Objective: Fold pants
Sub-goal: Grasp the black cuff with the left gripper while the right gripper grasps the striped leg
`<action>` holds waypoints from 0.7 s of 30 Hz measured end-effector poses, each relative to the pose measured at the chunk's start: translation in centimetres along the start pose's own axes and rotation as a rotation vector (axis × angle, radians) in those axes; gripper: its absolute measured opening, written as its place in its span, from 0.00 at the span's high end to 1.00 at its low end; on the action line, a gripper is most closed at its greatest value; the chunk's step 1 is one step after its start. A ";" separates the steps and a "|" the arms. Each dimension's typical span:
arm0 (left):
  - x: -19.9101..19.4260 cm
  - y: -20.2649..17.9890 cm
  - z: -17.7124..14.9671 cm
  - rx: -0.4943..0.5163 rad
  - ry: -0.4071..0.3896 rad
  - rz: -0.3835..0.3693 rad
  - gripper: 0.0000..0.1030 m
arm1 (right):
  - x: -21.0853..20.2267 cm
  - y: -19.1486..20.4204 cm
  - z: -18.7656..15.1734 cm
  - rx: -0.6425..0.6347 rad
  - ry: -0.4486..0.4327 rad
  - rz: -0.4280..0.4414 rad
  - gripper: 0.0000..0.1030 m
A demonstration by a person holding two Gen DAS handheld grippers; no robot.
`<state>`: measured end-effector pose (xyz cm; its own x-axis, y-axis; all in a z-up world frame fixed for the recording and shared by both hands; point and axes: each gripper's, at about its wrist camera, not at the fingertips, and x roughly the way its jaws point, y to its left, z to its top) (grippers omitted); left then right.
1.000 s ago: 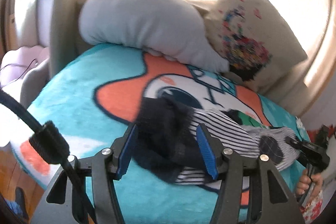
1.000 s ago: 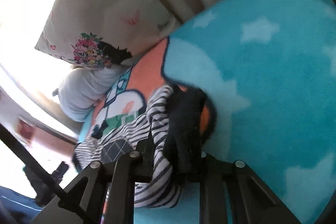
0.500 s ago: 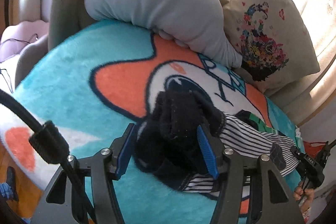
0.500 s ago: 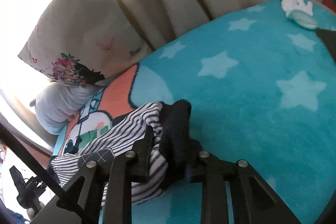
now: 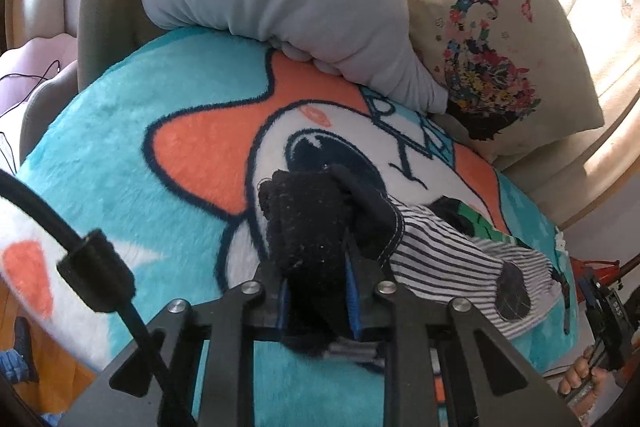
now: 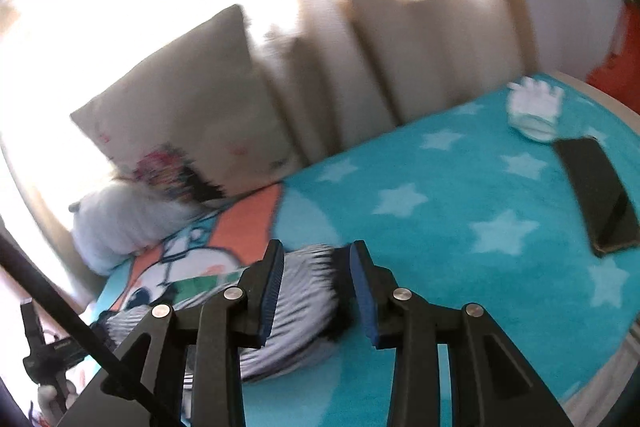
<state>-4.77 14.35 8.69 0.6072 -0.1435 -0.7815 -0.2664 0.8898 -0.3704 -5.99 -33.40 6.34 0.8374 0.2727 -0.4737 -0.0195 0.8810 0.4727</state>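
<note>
since a second ago left gripper (image 5: 316, 291) is closing, clamping the striped pants' (image 5: 448, 259) dark bunch; right gripper (image 6: 316, 287) is opening, lifted clear of them.

Strong backlight, heavy fisheye, one blurred view

Daylight through the pale beige curtains (image 6: 400, 39) blows out the upper frames; the left wrist view stays sharp, the right wrist view smears with motion blur, edges curving dark.

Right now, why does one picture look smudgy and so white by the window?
Right wrist view: motion blur smears the pillow and striped pants, and window glare washes out the upper left. Left wrist view: sharp, so the pants show crisp stripes; only the top edge is overexposed. Both bend at the edges, as fisheye lenses do.
</note>
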 end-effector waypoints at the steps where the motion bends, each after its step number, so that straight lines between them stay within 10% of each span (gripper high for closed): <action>1: -0.3 0.0 -0.3 -0.002 0.004 0.006 0.79 | 0.4 1.2 -0.2 -0.028 0.015 0.028 0.62; 12: 0.8 1.3 -2.3 -0.011 0.038 0.014 0.73 | 11.3 16.2 -5.7 -0.280 0.372 0.348 0.59; 21: 1.2 2.4 -2.3 -0.021 0.038 -0.029 0.62 | 15.4 21.8 -6.3 -0.623 0.397 0.194 0.43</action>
<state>-6.35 15.30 5.72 0.5858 -0.1857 -0.7889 -0.2651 0.8760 -0.4030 3.08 -7.55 4.67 0.5308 0.4597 -0.7120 -0.5496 0.8262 0.1238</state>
